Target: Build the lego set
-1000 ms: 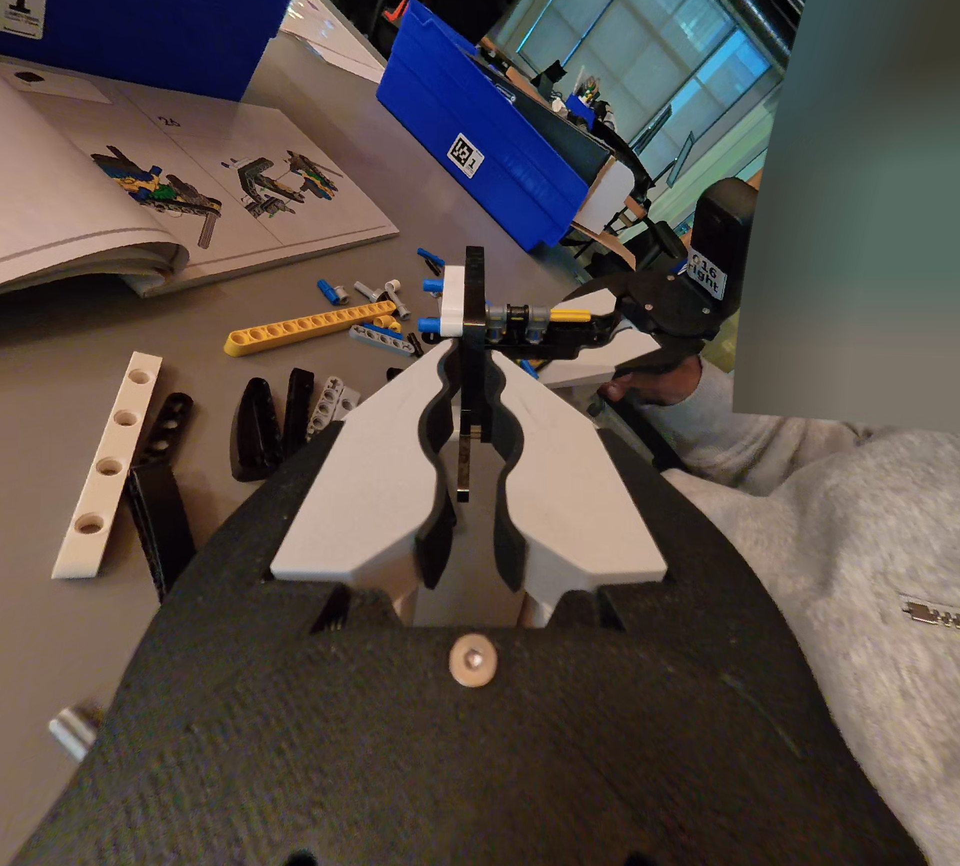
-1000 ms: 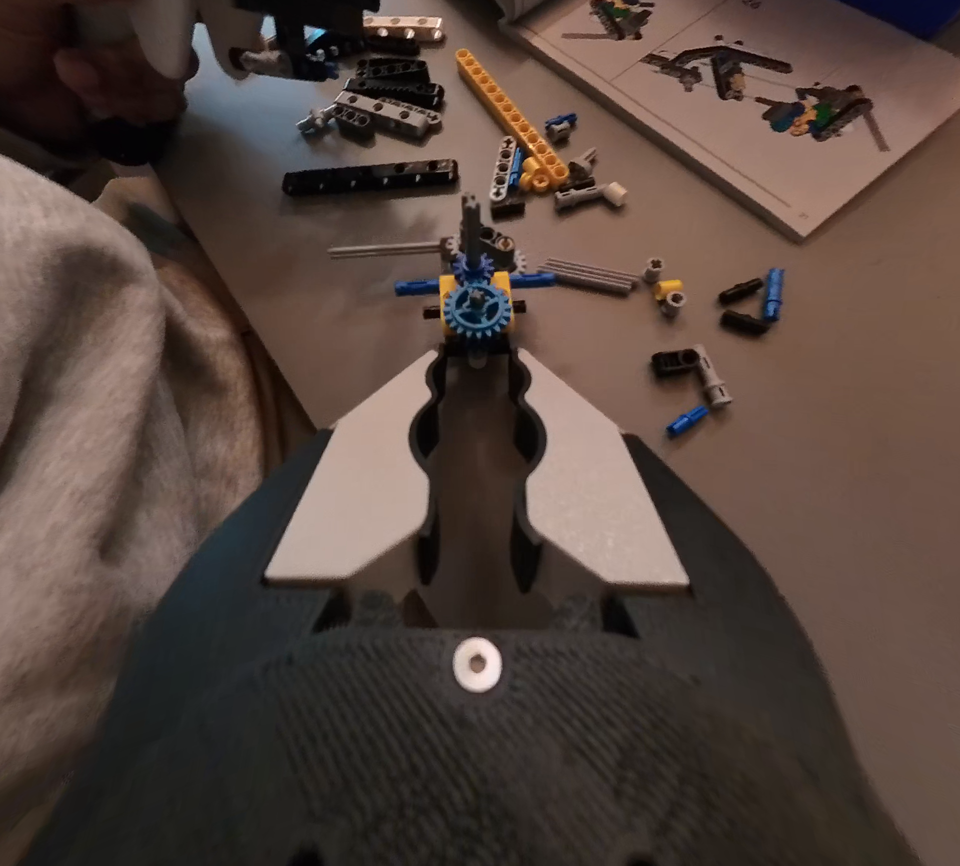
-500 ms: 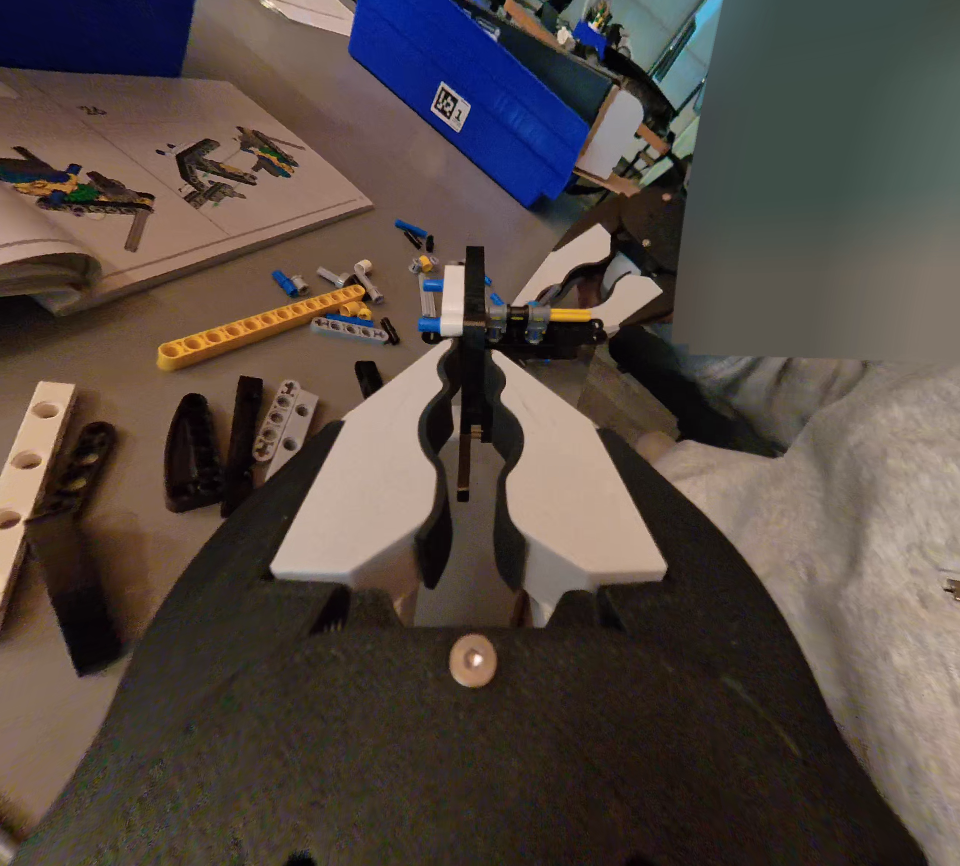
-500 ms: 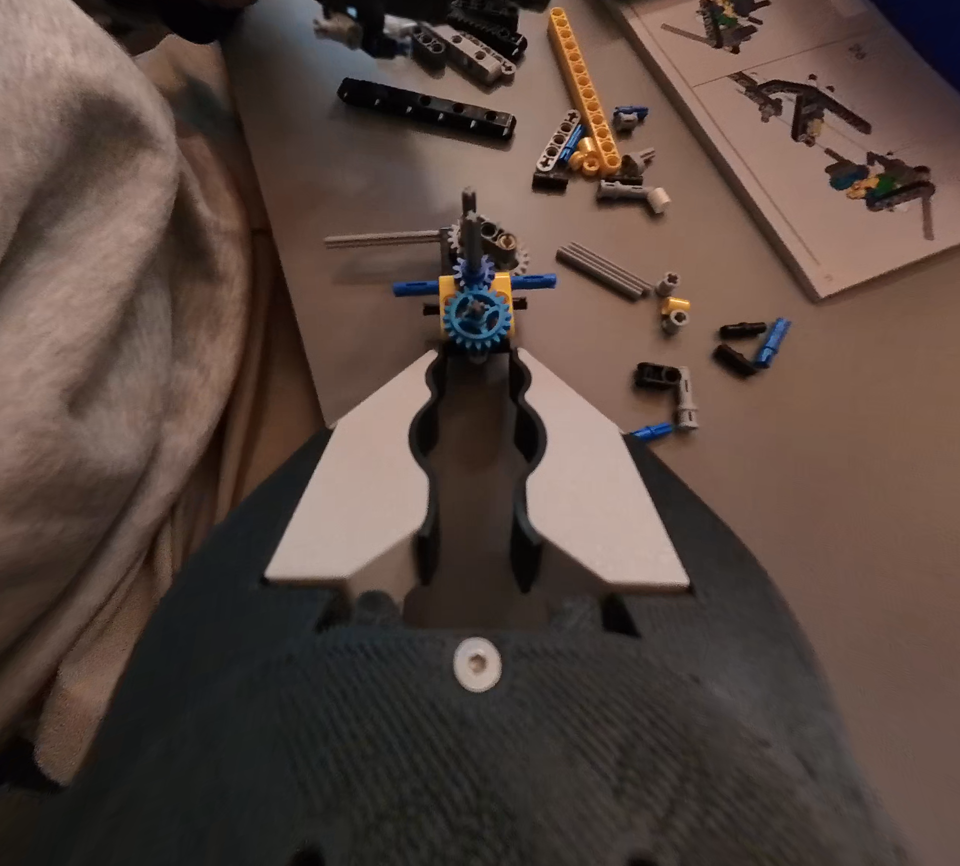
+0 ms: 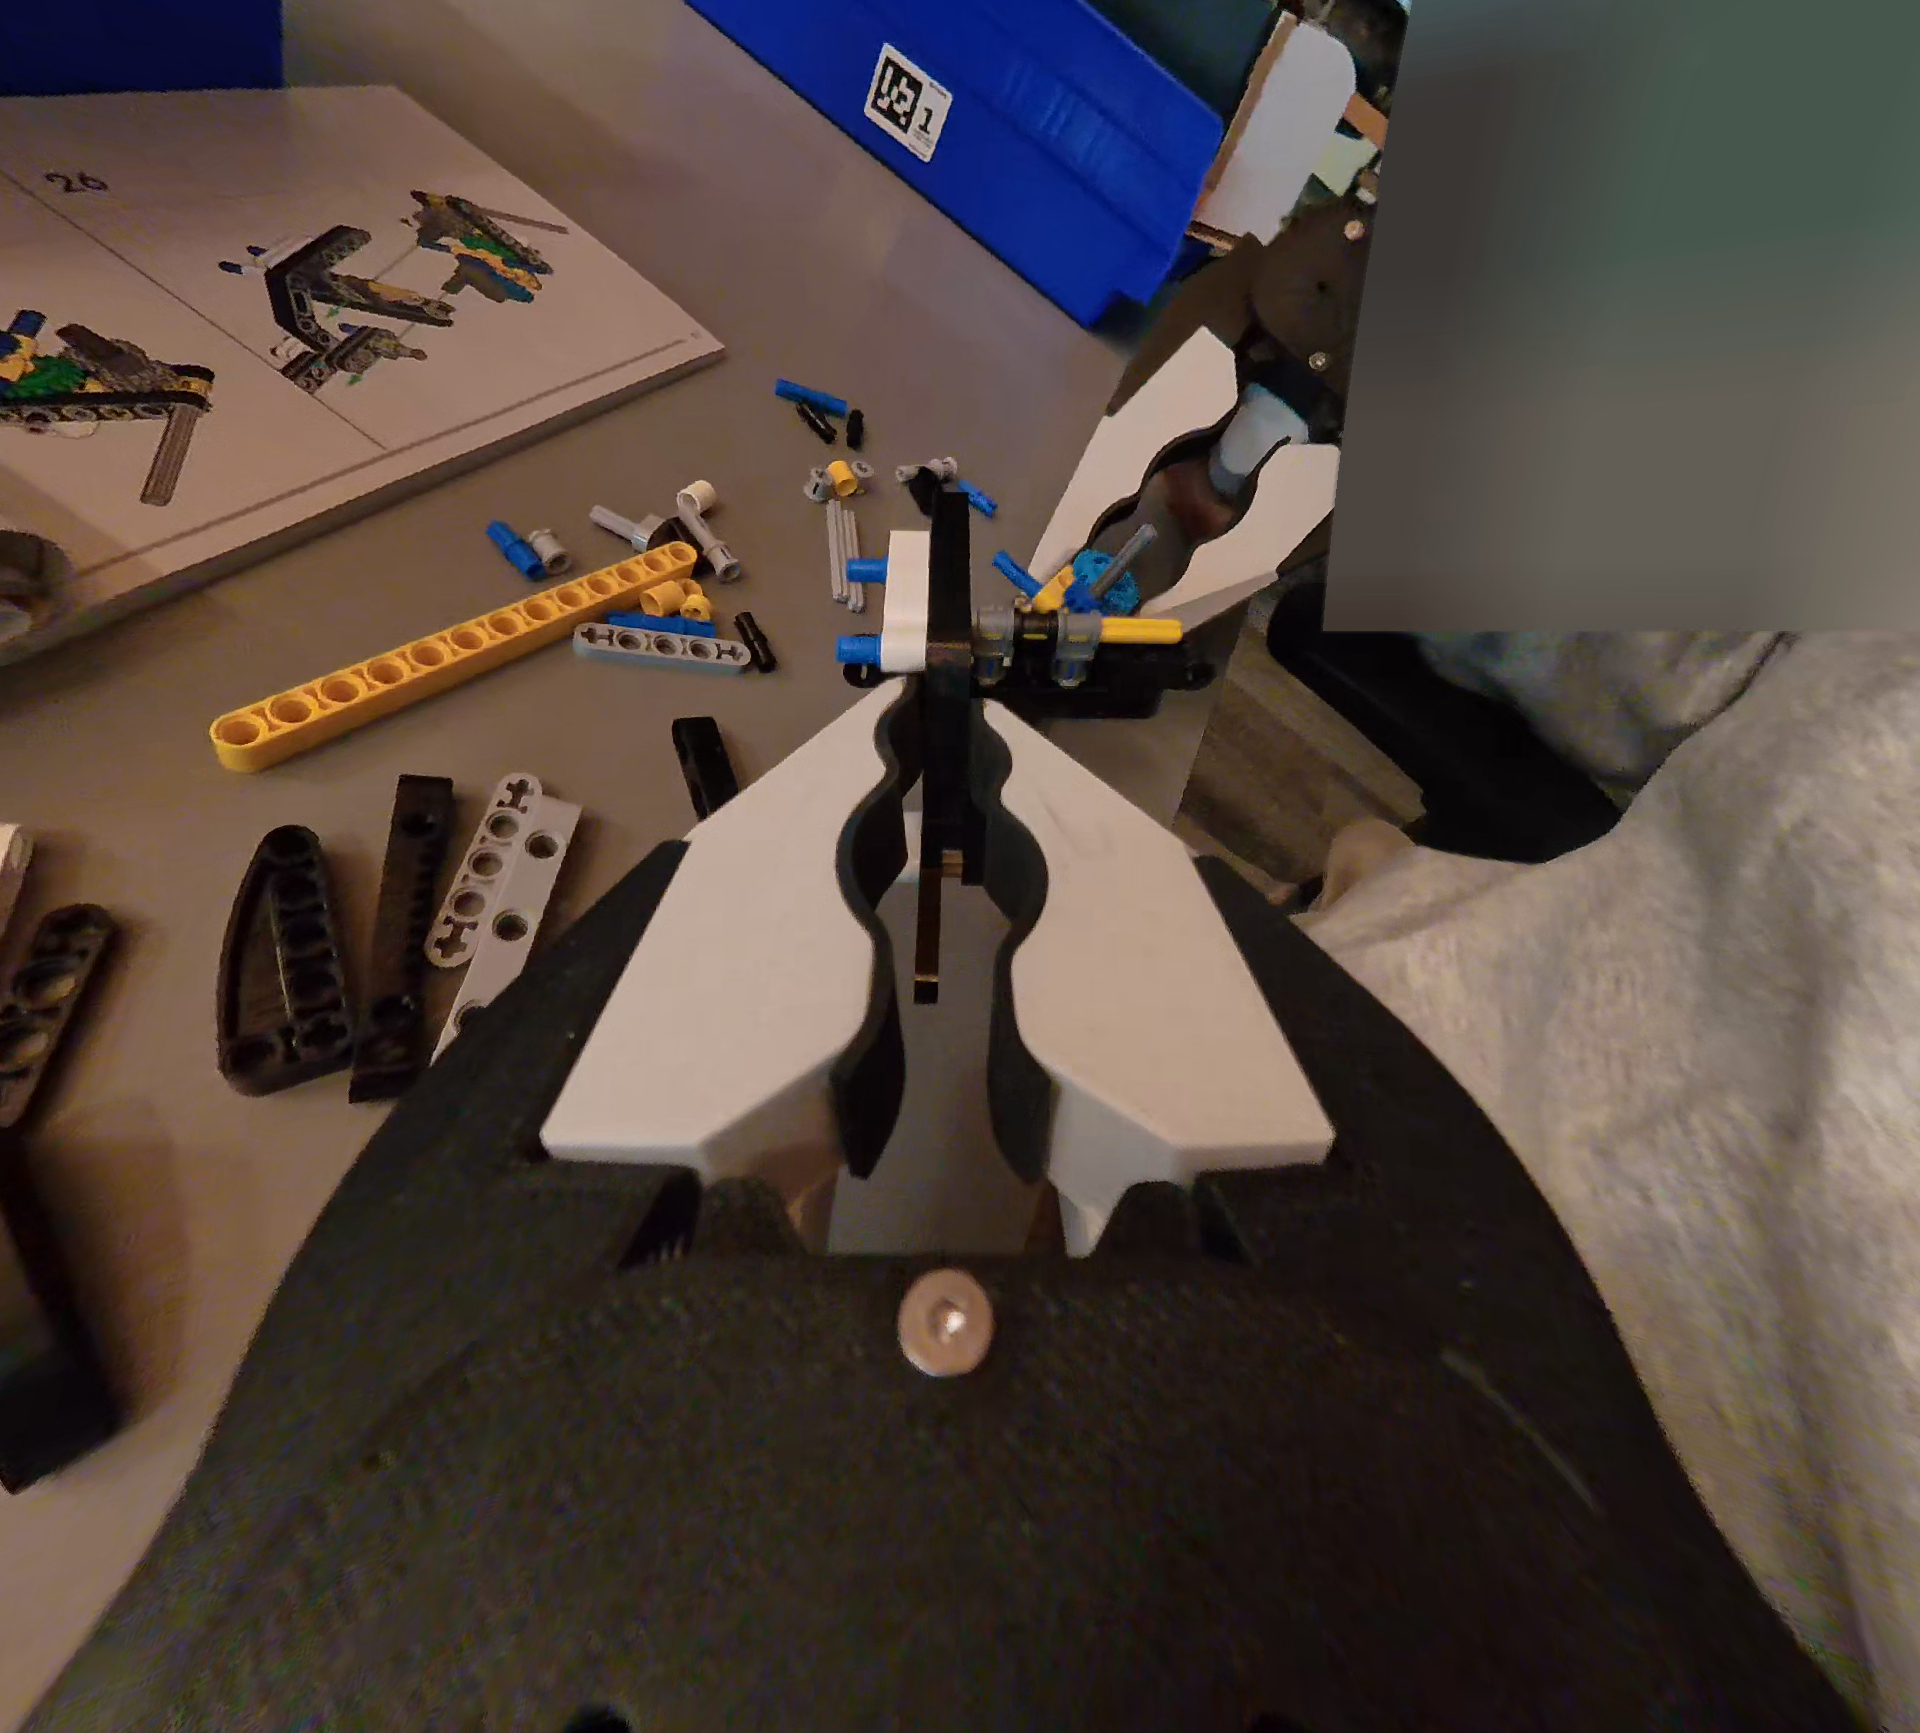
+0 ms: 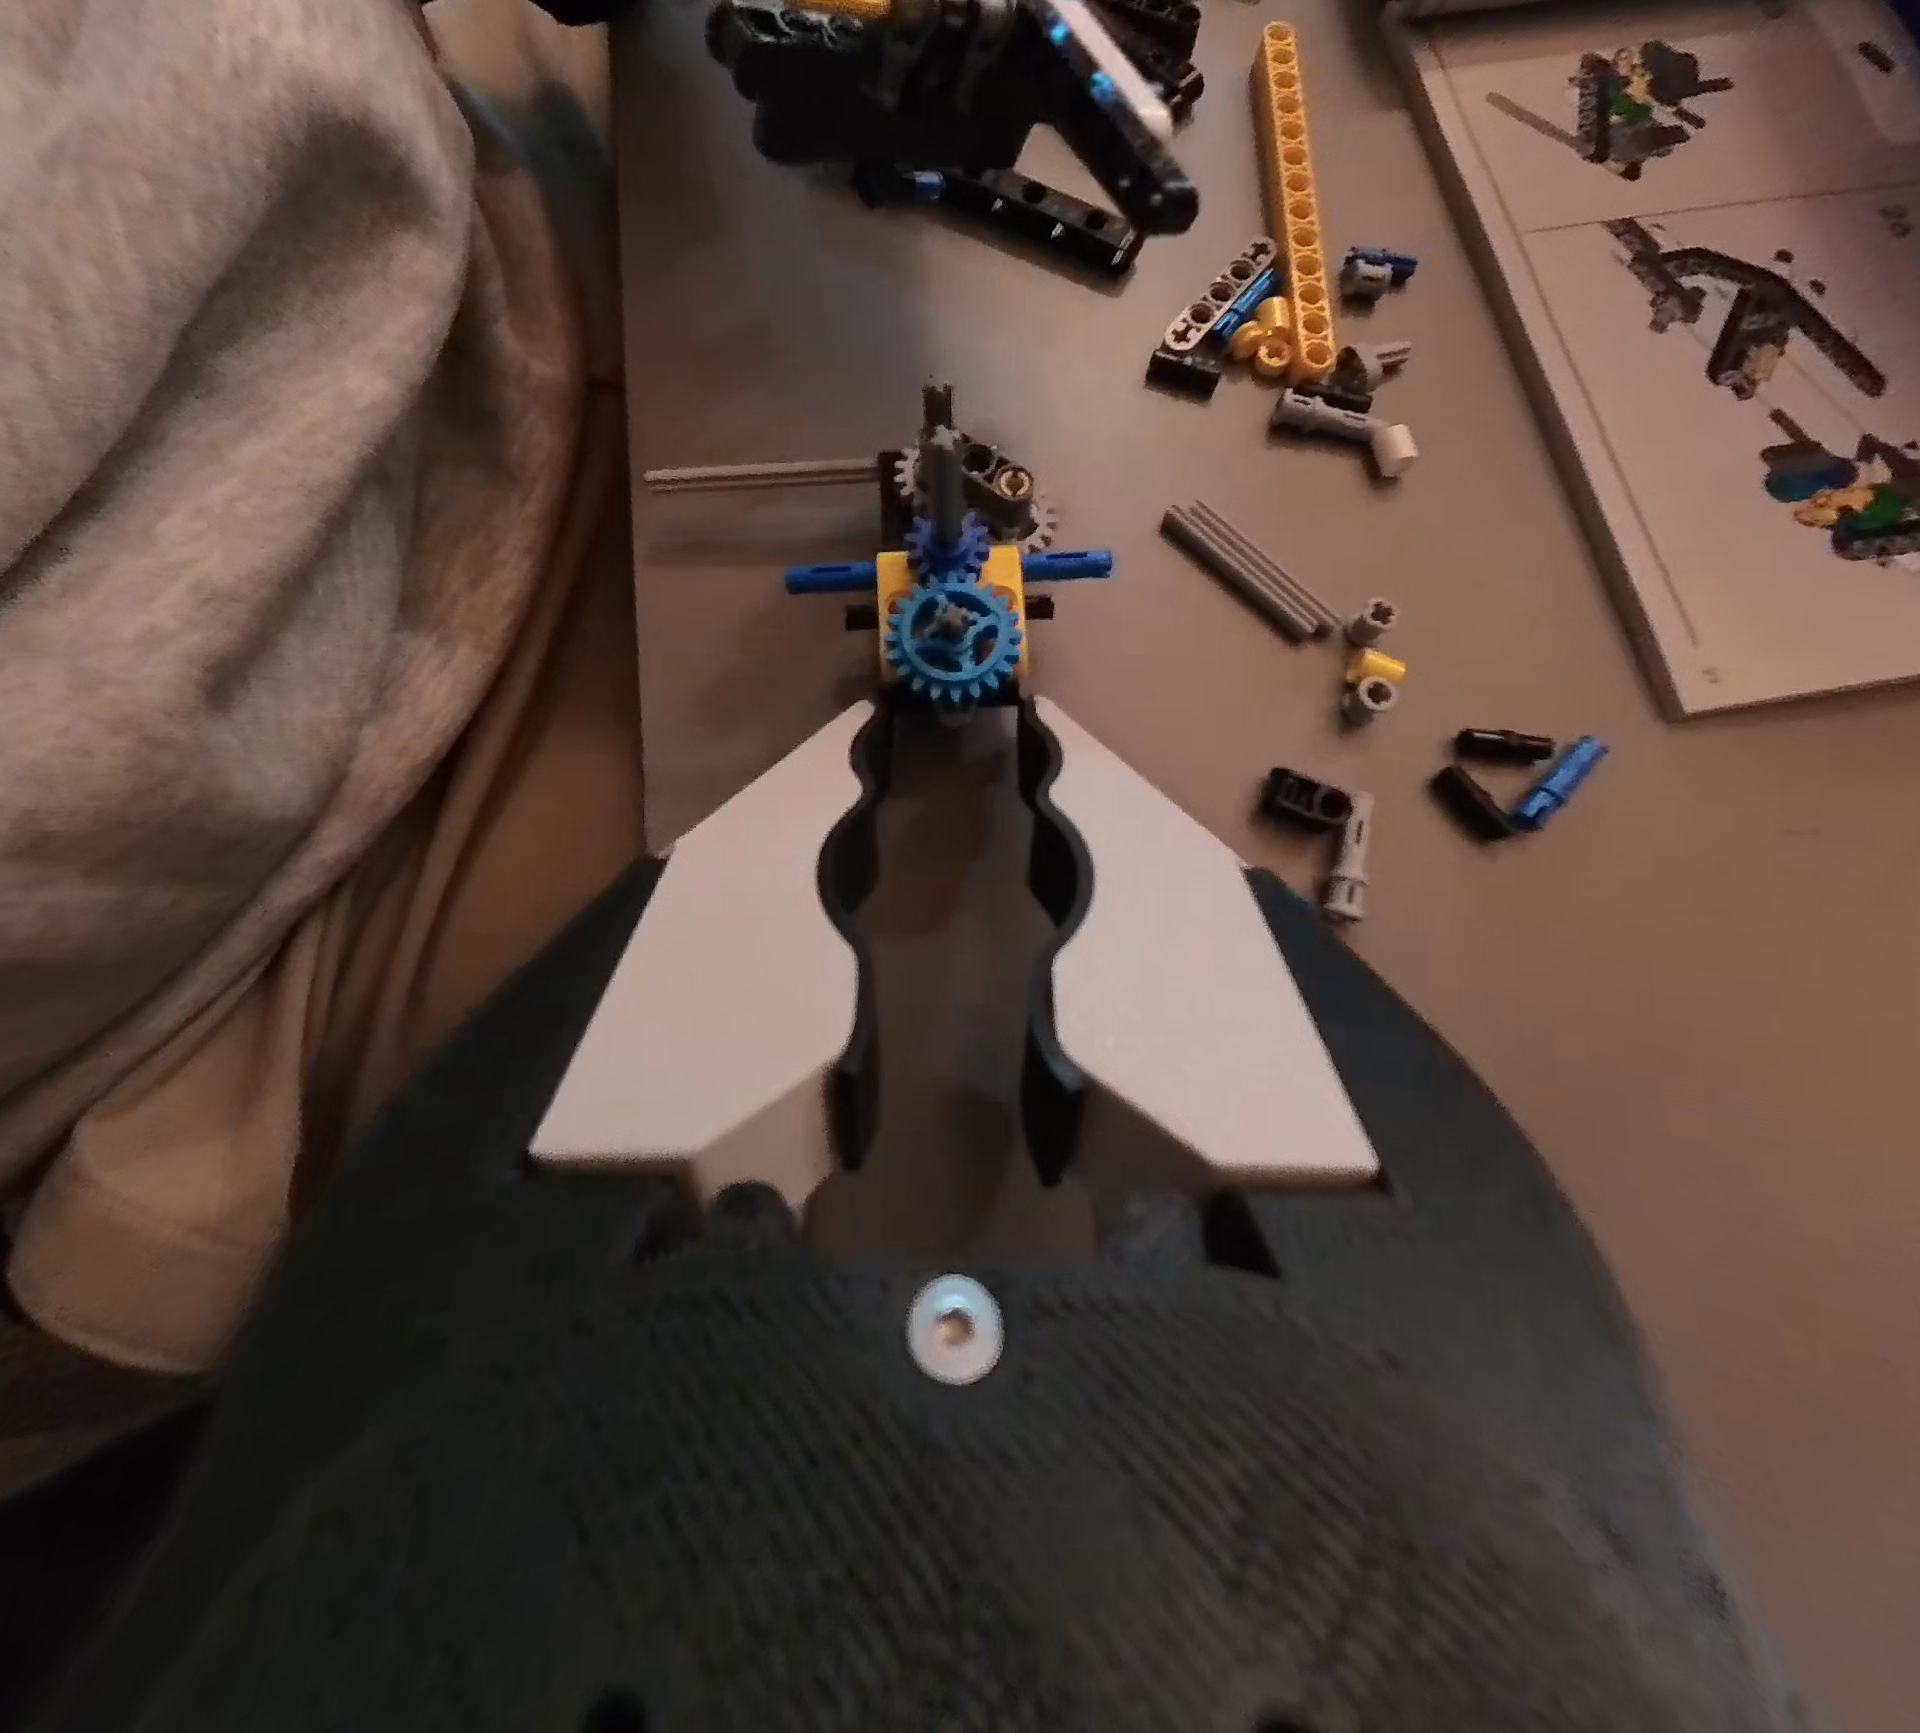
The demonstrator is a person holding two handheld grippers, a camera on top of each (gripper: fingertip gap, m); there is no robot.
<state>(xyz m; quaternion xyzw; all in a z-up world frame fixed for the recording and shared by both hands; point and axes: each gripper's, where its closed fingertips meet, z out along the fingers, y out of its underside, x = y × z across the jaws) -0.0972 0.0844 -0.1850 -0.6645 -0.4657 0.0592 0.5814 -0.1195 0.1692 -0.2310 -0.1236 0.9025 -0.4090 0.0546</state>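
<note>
Lego parts lie scattered across the grey desk (image 5: 540, 73), while each tool carries a sub-assembly in the air above it. The left tool (image 5: 943, 707) is clamped on a black beam assembly (image 5: 951, 644) that bears a white block, blue pins and a yellow axle pointing right. The right tool (image 6: 951, 712) is closed on a gear assembly (image 6: 951, 613) (yellow block, blue gear facing the camera, blue pins out both sides, a dark axle rising from it). In the left wrist view the two assemblies are just beside each other, the gear end near the yellow axle; I cannot tell if they touch. On the desk sit a long yellow beam (image 5: 447, 644), black and grey beams (image 5: 395, 925), two grey axles (image 6: 1242, 571) and small connectors. An open instruction booklet (image 5: 312, 301) lies beyond them, with a blue bin (image 5: 935, 42) farther back. A grey sleeve (image 6: 208, 333) fills the left of the right wrist view.
</note>
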